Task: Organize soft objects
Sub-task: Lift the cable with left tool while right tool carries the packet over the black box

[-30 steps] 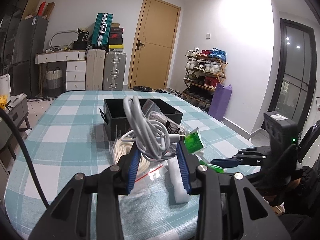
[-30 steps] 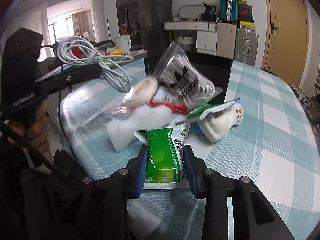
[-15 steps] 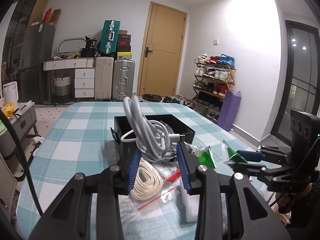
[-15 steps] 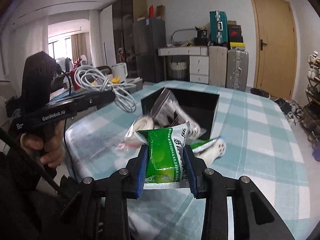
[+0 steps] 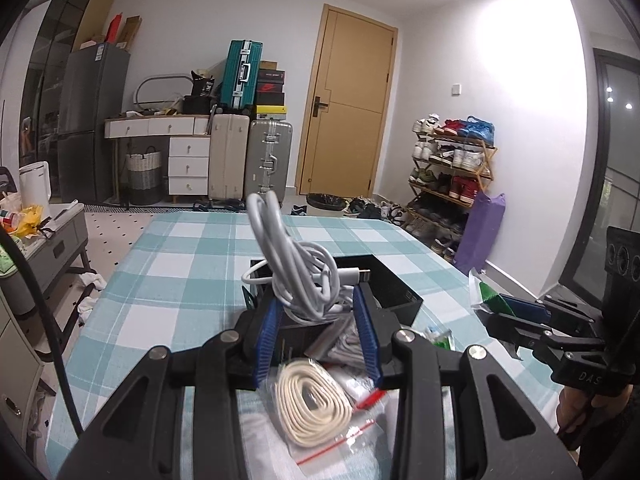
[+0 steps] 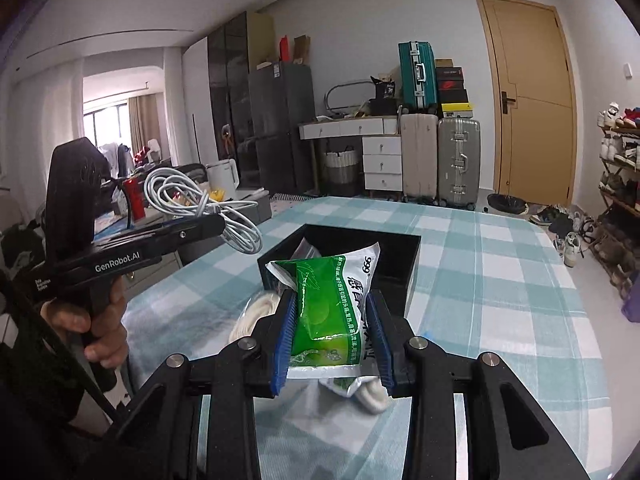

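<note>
My left gripper (image 5: 318,300) is shut on a coiled white cable (image 5: 296,264), held up over the near side of the black bin (image 5: 400,294); the cable (image 6: 200,204) also shows at the left of the right wrist view. My right gripper (image 6: 332,308) is shut on a green and white sachet (image 6: 328,300), lifted above the table in front of the black bin (image 6: 400,256). Below the left gripper lies a bagged cream cord (image 5: 312,404) beside a clear bag of grey items (image 5: 340,340). A white sock (image 6: 372,396) peeks out under the sachet.
The teal checked tablecloth (image 5: 180,280) runs far beyond the bin. A low grey side table (image 5: 44,240) stands left of the table. Suitcases (image 5: 248,160), a door and a shoe rack (image 5: 452,176) line the far walls. A hand (image 6: 100,328) holds the left gripper's handle.
Both grippers have risen off the pile with their loads, the sachet clear of the heap. The left gripper has come nearer the bin, the cable now over its near edge.
</note>
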The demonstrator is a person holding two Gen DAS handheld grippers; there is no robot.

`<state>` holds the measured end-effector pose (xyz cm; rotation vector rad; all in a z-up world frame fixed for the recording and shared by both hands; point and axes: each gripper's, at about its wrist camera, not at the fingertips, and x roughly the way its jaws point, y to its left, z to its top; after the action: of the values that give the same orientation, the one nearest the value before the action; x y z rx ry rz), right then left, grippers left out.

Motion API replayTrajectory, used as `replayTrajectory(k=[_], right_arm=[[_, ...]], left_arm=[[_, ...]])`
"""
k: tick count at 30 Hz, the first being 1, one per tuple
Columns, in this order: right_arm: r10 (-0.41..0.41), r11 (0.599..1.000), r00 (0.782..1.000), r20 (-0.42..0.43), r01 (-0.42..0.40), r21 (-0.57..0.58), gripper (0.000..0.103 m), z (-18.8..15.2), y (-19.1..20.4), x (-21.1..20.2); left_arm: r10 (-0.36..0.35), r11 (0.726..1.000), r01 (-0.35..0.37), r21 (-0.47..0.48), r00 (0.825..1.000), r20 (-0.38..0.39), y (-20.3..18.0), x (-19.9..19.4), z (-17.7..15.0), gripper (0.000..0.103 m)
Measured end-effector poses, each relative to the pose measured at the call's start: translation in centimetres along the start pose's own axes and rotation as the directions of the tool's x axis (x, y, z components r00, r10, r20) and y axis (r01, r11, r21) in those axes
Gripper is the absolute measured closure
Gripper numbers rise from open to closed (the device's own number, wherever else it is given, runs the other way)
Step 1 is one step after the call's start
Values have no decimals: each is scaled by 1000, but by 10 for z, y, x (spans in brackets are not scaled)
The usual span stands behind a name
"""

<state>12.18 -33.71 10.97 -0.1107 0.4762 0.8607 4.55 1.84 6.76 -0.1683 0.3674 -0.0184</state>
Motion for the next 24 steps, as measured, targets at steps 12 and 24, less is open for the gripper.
replayTrajectory(k=[12, 24], right_arm=[[7, 999, 1000, 10, -7, 49, 68, 32, -19, 27], [17, 999, 1000, -22, -16, 46, 68, 51, -29, 63]], left_arm=[[19, 1000, -19, 19, 1000, -1, 0, 22, 16, 68], [28, 1000, -27, 10, 999, -35, 1, 49, 24, 68]])
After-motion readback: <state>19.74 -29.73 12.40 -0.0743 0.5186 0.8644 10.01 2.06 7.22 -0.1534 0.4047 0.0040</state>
